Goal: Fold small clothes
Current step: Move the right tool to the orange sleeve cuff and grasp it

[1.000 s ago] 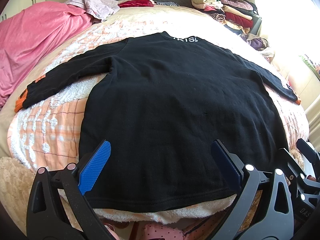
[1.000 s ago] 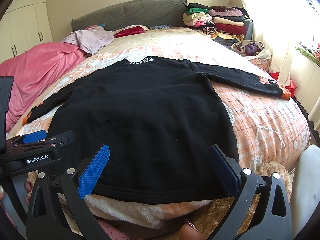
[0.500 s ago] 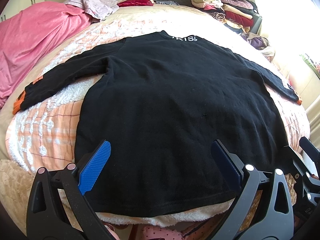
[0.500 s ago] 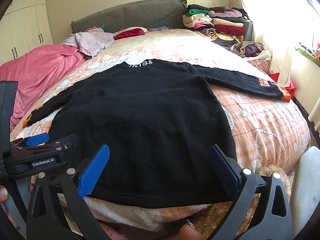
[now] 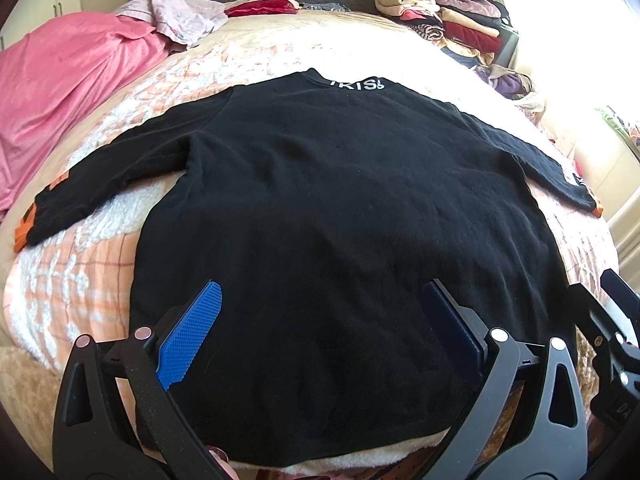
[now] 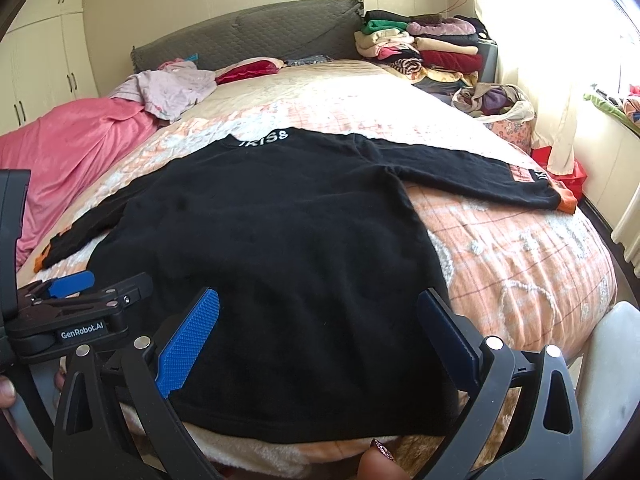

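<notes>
A black long-sleeved top [image 5: 328, 216] [image 6: 272, 240] lies spread flat on the bed, white lettering at its collar on the far side, both sleeves stretched out with orange cuffs. My left gripper [image 5: 320, 328] hovers open over the hem near the bed's front edge, nothing between its blue pads. My right gripper [image 6: 316, 328] is open too, above the hem's right half. The left gripper's body [image 6: 80, 320] shows at the left of the right wrist view.
A peach checked blanket [image 6: 520, 264] covers the bed. A pink quilt [image 5: 60, 92] lies at the left, loose clothes [image 6: 172, 88] near the grey headboard, and a stack of folded clothes [image 6: 424, 48] at the far right. White wardrobes stand behind.
Both grippers have shifted slightly forward and down over the hem. The top has not moved, and both stay open.
</notes>
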A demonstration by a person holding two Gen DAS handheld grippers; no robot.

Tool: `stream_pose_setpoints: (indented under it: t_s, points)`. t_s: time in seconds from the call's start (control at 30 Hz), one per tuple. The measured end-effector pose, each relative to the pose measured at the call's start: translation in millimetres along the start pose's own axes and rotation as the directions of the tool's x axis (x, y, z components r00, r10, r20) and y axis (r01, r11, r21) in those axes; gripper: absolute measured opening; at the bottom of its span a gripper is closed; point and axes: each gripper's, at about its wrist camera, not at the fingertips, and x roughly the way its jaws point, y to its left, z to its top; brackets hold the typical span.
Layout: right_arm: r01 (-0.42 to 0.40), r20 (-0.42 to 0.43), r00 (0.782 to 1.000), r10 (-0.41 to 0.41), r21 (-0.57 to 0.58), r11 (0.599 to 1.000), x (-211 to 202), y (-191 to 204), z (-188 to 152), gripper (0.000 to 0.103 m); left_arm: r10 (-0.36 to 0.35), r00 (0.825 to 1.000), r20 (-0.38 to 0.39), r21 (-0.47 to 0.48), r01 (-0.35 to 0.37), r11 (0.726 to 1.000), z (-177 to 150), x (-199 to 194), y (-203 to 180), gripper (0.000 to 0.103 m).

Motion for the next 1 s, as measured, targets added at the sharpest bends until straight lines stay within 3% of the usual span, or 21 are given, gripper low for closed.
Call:
stream_pose_setpoints:
  t_s: [1.0]
  points:
    - [0.146, 0.079, 0.983, -0.165, 0.204, 0.968, 32, -94, 91, 0.099, -0.028, 0.999, 0.015, 0.043, 0.028, 0.999, 100, 31, -13, 0.094]
